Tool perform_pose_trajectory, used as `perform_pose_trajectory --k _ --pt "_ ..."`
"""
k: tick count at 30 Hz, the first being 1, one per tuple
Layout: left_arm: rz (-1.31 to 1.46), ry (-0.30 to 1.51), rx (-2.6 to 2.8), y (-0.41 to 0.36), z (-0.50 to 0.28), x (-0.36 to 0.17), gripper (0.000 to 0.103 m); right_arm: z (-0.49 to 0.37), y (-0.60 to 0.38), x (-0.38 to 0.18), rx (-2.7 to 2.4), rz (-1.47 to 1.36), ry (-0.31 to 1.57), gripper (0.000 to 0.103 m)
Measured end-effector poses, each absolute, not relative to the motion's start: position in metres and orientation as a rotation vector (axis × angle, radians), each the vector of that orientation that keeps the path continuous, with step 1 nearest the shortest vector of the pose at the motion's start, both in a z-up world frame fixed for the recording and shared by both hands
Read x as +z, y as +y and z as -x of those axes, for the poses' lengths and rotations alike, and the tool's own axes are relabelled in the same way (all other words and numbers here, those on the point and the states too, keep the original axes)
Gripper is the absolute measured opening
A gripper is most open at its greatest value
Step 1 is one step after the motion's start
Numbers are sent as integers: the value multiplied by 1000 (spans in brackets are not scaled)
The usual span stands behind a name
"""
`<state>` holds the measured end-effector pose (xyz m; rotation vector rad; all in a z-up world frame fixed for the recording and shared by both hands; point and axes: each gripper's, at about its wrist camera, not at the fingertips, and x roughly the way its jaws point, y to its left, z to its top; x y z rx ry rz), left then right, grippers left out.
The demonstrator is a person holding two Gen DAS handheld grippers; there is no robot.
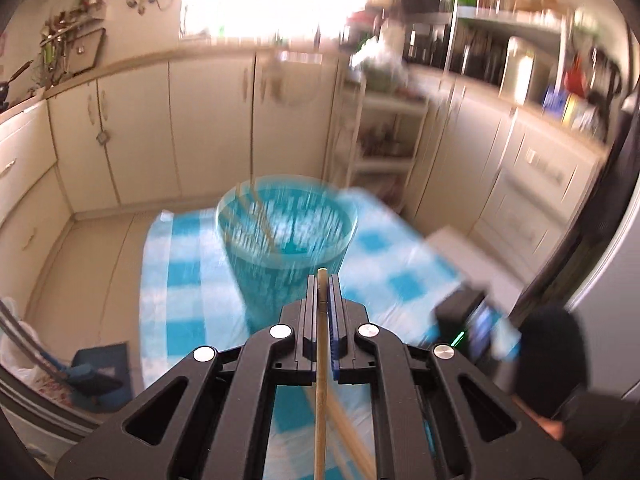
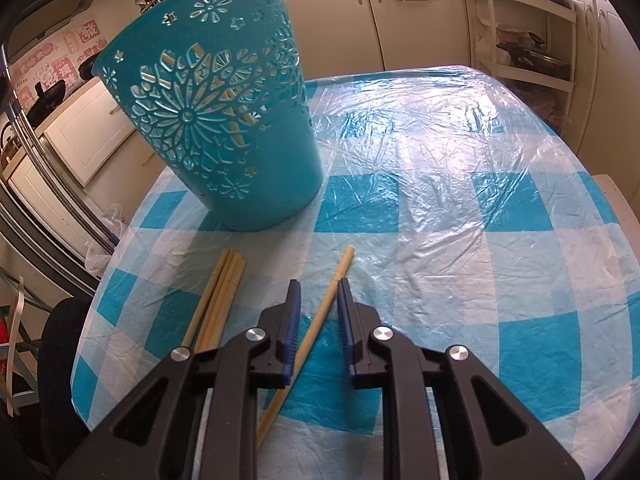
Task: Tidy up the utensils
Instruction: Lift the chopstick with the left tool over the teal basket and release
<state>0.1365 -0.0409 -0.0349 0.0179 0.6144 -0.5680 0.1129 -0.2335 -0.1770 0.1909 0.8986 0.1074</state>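
left tongs (image 1: 322, 280) clamp one chopstick (image 1: 320, 360), raised toward basket (image 1: 286, 236) for dropping in | right tongs (image 2: 318, 290) wide, straddling tabletop chopstick (image 2: 320, 316) for pickup

My left gripper (image 1: 322, 280) is up high, tilted down, its jaws pinched tight on a chopstick (image 1: 320, 380) that runs back between them. My right gripper (image 2: 318, 286) sits low near the table, jaws parted, straddling a single chopstick (image 2: 316, 320) without gripping it
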Motion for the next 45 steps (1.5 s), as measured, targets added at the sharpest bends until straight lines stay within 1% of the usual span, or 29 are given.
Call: perform_pose_trajectory --k 7,13,18,23,30,39,40,41,42,43,44,45 --pt "139 406 -528 -44 -161 25 5 -113 -234 -177 109 -194 898 20" --pt "202 297 -444 -57 -192 52 5 -113 -237 -177 119 -215 897 21" --pt "244 249 -367 -63 -224 59 5 -114 -240 -177 129 -238 896 21" --pt "257 240 -293 -65 -254 40 5 -115 -241 -177 139 -243 895 24" --pt "241 256 -239 -68 -271 4 5 -115 -242 -179 144 -254 893 24" --pt "148 380 -239 -74 -270 -41 6 -114 -242 -179 143 -253 889 24" --pt "140 390 -238 -73 -268 -44 7 -114 -242 -179 143 -252 888 24" --pt "132 398 -235 -71 -265 -46 12 -113 -242 -179 144 -253 888 24" --pt "128 400 -230 -67 -261 -46 20 -113 -243 -179 146 -257 888 24" --pt "126 395 -220 -62 -255 -45 26 -113 -244 -179 148 -263 888 24" --pt "125 387 -210 -57 -249 -43 41 -112 -245 -180 149 -270 888 24" --pt "125 376 -195 -50 -242 -40 53 -112 -246 -180 149 -273 888 24"
